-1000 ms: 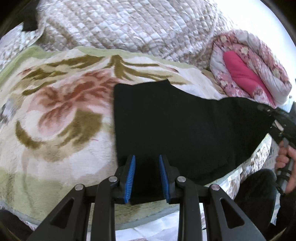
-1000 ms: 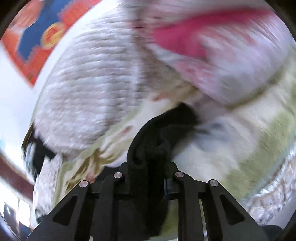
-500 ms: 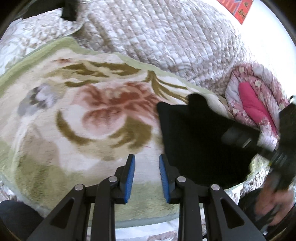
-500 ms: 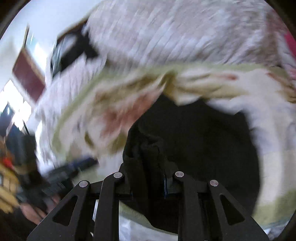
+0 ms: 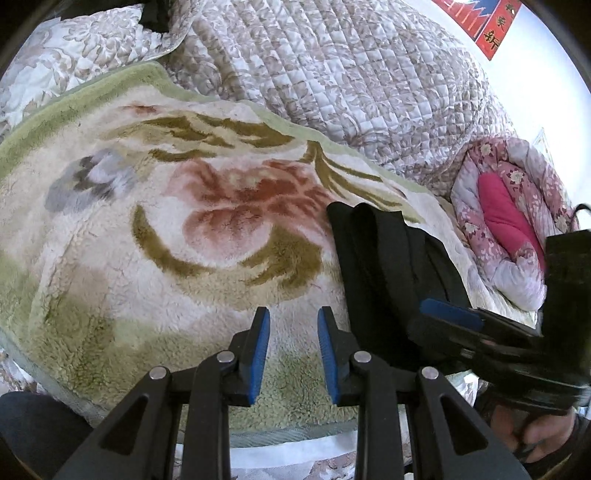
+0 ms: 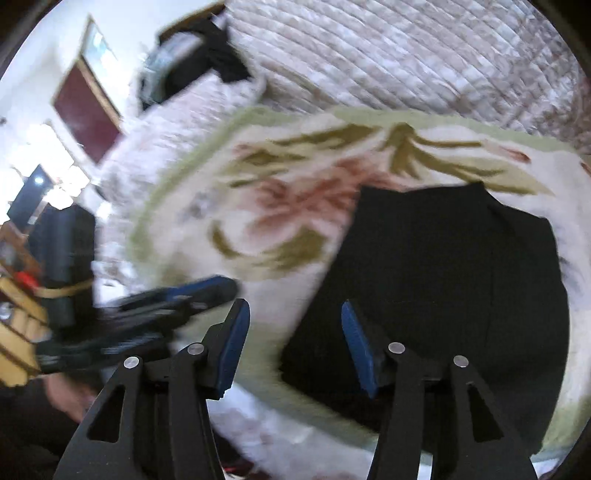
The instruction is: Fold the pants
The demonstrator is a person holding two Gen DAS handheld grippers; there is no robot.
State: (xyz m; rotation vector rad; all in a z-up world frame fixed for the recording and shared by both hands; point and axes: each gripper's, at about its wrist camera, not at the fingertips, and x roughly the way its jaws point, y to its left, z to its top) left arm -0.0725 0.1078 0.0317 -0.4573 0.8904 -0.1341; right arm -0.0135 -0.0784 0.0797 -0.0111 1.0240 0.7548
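The pants (image 5: 388, 273) are black and lie folded on the floral blanket (image 5: 155, 236), at the right of centre in the left wrist view; in the right wrist view they fill the lower right part of the frame (image 6: 443, 280) as one flat dark shape.

The blanket is the largest thing here. It is fleecy, cream in colour with a green border, and it has a big red flower with olive leaves in the middle. It covers most of both views (image 6: 288, 206). Behind it, in the upper half of the frame, there is a quilted grey-beige bedspread (image 5: 351, 74). At the right edge of the left wrist view a rolled pink floral quilt (image 5: 506, 225) lies beside the blanket. A red wall hanging (image 5: 491, 26) shows in the upper right corner.

The left gripper (image 5: 293, 339) is at the bottom centre of its view, over bare blanket just left of the pants. Its blue pads have a moderate gap between them, and nothing is between them.

The right gripper (image 6: 291, 343) is spread wider, and it also holds nothing. Its right finger is over the pants edge and its left finger is over the blanket. It appears also at the right of the left wrist view (image 5: 458, 317), over the pants.
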